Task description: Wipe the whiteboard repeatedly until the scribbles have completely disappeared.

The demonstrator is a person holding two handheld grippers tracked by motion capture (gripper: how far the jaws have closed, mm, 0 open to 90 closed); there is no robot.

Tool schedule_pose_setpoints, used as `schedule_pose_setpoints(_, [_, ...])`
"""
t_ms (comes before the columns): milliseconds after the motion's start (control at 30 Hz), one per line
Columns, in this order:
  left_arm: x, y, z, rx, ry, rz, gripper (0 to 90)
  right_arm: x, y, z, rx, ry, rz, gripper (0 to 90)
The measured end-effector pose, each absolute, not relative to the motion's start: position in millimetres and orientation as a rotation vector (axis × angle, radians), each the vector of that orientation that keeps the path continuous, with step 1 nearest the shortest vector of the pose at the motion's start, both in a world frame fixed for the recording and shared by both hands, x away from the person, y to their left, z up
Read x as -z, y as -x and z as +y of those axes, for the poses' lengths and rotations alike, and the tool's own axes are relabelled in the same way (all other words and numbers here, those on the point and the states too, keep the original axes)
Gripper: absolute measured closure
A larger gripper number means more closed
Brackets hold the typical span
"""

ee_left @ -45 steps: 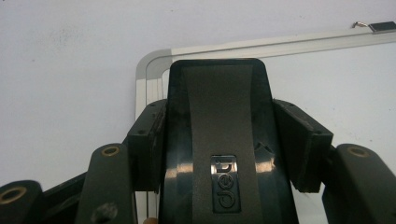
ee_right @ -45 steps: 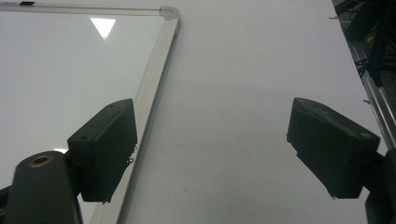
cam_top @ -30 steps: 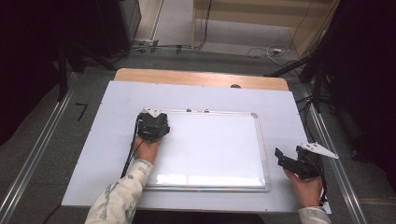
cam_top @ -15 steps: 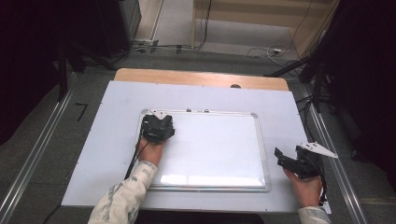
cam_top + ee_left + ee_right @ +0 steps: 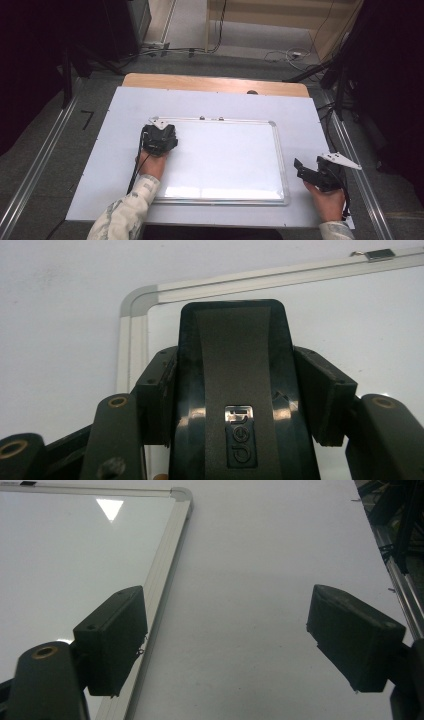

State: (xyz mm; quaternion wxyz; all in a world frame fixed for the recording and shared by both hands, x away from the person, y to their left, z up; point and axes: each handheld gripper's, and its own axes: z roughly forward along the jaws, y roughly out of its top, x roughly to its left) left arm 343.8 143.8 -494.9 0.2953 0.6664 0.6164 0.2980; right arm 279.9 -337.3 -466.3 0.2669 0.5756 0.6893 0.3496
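A white surface (image 5: pixel 100 165) carries a whiteboard (image 5: pixel 230 160) with a silver frame, lying flat at its middle. The left gripper (image 5: pixel 159 139) sits over the board's far left corner, its fingers (image 5: pixel 320 400) clamped on a black eraser (image 5: pixel 235 390) that rests on the board. The right gripper (image 5: pixel 320 172) is beside the board's right edge, near its front corner, fingers (image 5: pixel 115 635) spread wide with nothing between them.

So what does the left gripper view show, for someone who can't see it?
The left gripper is shut on a black whiteboard eraser, seen from just behind. It is over the whiteboard, near its rounded silver corner.
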Motion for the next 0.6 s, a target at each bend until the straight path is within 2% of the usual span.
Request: schedule_pose_setpoints(600, [495.0, -336.2, 154.0, -0.810, -1.767, 1.665, 40.9, 466.3, -279.9, -338.0, -0.946, -1.559, 1.857, 15.0])
